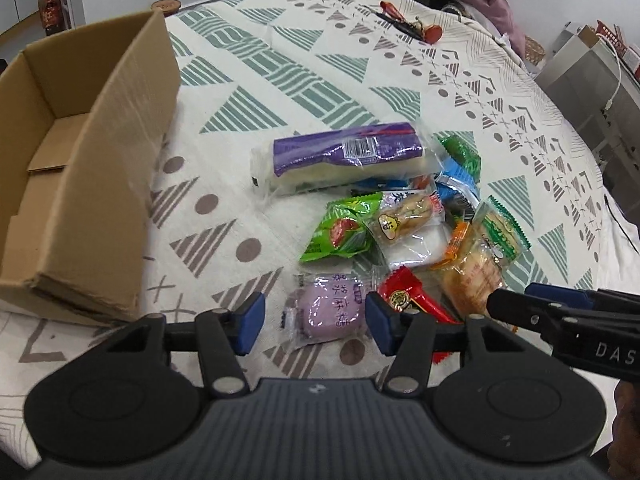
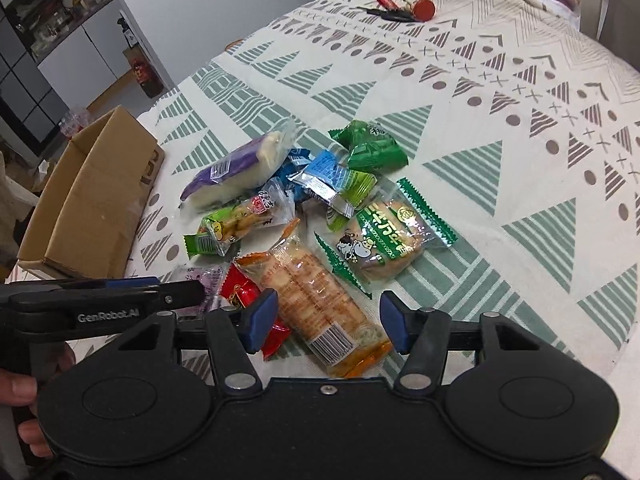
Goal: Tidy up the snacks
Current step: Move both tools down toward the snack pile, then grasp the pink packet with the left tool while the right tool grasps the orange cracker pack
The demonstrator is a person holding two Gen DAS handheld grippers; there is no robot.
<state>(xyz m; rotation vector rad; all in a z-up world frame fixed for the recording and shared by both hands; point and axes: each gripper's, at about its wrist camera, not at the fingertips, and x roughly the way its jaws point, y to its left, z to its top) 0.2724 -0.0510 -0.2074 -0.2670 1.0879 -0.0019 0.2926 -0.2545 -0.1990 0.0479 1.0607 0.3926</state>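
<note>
A heap of wrapped snacks lies on the patterned tablecloth [image 1: 280, 80]. My left gripper [image 1: 315, 322] stands open astride a round purple mochi packet [image 1: 330, 312], and a gap shows at the left pad. A red packet [image 1: 404, 294] lies just right of it. My right gripper [image 2: 328, 318] is open over a long orange cracker pack [image 2: 320, 300], its pads close beside the pack's sides. The open cardboard box [image 1: 80, 200] stands empty to the left of the heap. A long purple pack [image 1: 344, 156] lies at the heap's far side.
Green, blue and clear-wrapped snacks [image 2: 352, 184] crowd the heap's middle, with a green cow-printed biscuit pack [image 2: 384, 240] at its right. Keys and small red items [image 1: 408, 24] lie at the far edge. A hand [image 2: 20, 392] holds the left gripper's handle.
</note>
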